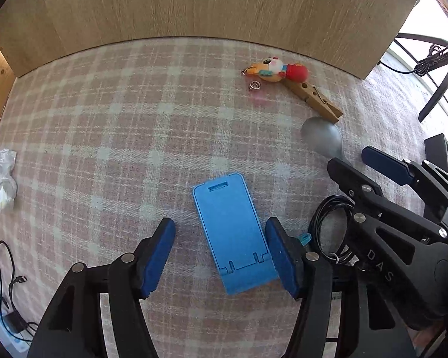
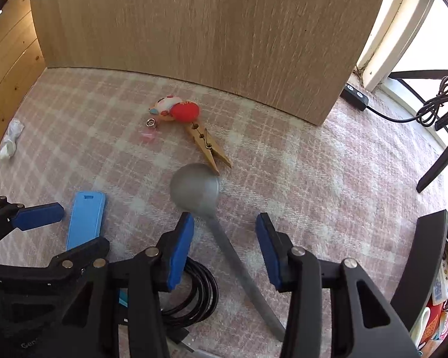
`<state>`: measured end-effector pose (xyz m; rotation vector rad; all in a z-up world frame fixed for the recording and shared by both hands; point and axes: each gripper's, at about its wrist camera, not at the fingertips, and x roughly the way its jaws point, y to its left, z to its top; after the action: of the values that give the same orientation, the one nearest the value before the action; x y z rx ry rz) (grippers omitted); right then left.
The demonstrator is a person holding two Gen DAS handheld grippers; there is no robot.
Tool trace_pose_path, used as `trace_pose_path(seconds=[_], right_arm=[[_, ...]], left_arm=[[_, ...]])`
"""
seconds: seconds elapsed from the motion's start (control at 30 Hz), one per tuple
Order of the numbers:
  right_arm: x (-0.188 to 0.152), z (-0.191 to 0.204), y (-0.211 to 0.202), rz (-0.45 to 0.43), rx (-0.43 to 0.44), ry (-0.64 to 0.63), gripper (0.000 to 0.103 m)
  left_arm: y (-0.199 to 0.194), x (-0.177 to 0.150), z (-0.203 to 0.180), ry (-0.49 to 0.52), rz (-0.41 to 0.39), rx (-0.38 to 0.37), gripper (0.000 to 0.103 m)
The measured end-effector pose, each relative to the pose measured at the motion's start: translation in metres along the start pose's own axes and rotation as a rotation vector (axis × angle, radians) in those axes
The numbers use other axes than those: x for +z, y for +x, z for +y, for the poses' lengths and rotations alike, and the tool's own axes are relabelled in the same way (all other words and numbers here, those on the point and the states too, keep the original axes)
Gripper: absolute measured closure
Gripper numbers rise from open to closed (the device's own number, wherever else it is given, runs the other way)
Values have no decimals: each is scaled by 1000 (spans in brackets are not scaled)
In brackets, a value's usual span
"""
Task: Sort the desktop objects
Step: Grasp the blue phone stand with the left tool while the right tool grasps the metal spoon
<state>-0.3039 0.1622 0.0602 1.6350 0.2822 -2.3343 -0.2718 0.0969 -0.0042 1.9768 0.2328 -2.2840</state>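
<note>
1. Blue phone stand (image 1: 234, 234): flat on the plaid-covered table (image 1: 104, 137), serving as landmark for all places below.
2. Left tongs (image 1: 221, 258): apart, straddling the near half of the stand; right pad just beside the stand's edge, left pad clear of it, nothing gripped.
3. Right tongs (image 2: 225, 249): to the right of the stand, apart, astride the handle of the grey spoon (image 2: 195, 189); pads not pressing on it.
4. Coiled black cable (image 2: 198, 295): right of the stand, partly under the right tongs.
5. Wooden clothespin (image 1: 315, 98): beyond the stand to the right, one tip touching the spoon bowl.
6. Small plush toy (image 1: 276, 70) and metal ring (image 1: 255, 84): farther beyond, near the wooden panel (image 1: 209, 3).
7. Crumpled white wrapper (image 1: 4, 176): well apart from the stand, at the left table edge.
</note>
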Motion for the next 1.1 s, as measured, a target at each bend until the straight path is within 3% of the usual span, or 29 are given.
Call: trace_pose_path(seconds=[0.07, 0.17, 0.27, 0.53, 0.67, 1.07, 1.1], right_arm=[[-5, -12, -6, -3, -1, 7, 65], [1, -16, -5, -5, -4, 4, 72], [1, -29, -7, -11, -5, 10, 82], [8, -62, -9, -23, 31, 65, 95], [4, -86, -13, -23, 74, 118, 95], [5, -128, -56, -98, 91, 191, 95], [5, -132, -60, -106, 93, 199, 95]], left_arm=[[1, 2, -5, 2, -15, 23, 48], [0, 9, -6, -7, -34, 29, 68], [1, 17, 0, -30, -33, -7, 69], [2, 31, 13, -50, -57, -15, 69], [-3, 38, 17, -47, -75, -15, 69], [-35, 57, 8, -1, -152, -64, 69], [-40, 40, 6, 3, -160, -71, 69]])
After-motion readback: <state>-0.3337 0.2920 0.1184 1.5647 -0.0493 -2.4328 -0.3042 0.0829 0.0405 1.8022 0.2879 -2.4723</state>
